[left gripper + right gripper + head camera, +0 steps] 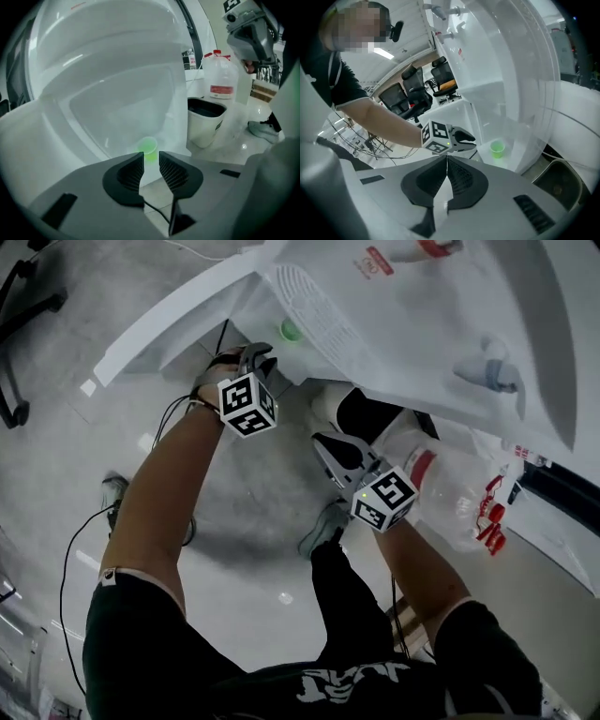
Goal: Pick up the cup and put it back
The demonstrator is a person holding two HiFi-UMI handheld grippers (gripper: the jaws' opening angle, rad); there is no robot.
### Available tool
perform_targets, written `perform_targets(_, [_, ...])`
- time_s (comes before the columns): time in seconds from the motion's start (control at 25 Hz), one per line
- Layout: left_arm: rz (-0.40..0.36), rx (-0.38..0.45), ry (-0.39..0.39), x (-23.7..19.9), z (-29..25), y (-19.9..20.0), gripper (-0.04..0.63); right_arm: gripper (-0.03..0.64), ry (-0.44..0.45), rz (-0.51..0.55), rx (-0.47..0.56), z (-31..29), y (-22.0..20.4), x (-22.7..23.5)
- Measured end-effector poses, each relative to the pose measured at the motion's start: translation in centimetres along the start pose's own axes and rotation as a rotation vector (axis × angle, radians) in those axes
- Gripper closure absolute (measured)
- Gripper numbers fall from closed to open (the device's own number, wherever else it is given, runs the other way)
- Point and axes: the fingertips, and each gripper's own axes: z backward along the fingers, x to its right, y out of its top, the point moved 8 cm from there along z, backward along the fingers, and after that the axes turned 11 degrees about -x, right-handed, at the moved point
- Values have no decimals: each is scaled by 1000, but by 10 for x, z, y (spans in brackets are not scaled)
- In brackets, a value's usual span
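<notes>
At twelve o'clock the cup [149, 146] is translucent green plastic, the dispenser [117, 70] glossy white plastic. My left gripper [150, 157] has matt black, ribbed pads [129, 176]. The floor [244, 502] is glossy.

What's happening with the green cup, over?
Left gripper slightly open, empty; right gripper shut, empty. Green cup upright, just ahead of left gripper. Nothing in the way.

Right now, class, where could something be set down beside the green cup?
Bare white ledge either side of the small green plastic cup, bounded by the white dispenser's walls. Crowded in front: the left hand-held gripper points at it.
</notes>
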Motion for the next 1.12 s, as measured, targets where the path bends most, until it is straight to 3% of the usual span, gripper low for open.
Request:
perform_targets(0.28, [-277, -79, 57, 5, -72, 6, 441, 584, 12, 23, -24, -6, -11, 15])
perform_targets(0.4, [-346, -113, 75, 3, -93, 10, 428, 584, 11, 16, -36, -1, -19, 23])
perform_targets(0.76, [-628, -256, 100, 10, -137, 9, 430, 584, 5, -27, -51, 1, -38, 33])
perform_targets(0.8, [-654, -277, 92, 14, -141, 7, 489, 584, 7, -30, -54, 1, -40, 31])
perform_targets(0.84, [-672, -289, 79, 18, -142, 5, 567, 584, 9, -29, -58, 2, -42, 30])
perform_targets(1.12, [-615, -253, 20, 32, -89, 13, 574, 584, -1, -33, -53, 23, -39, 14])
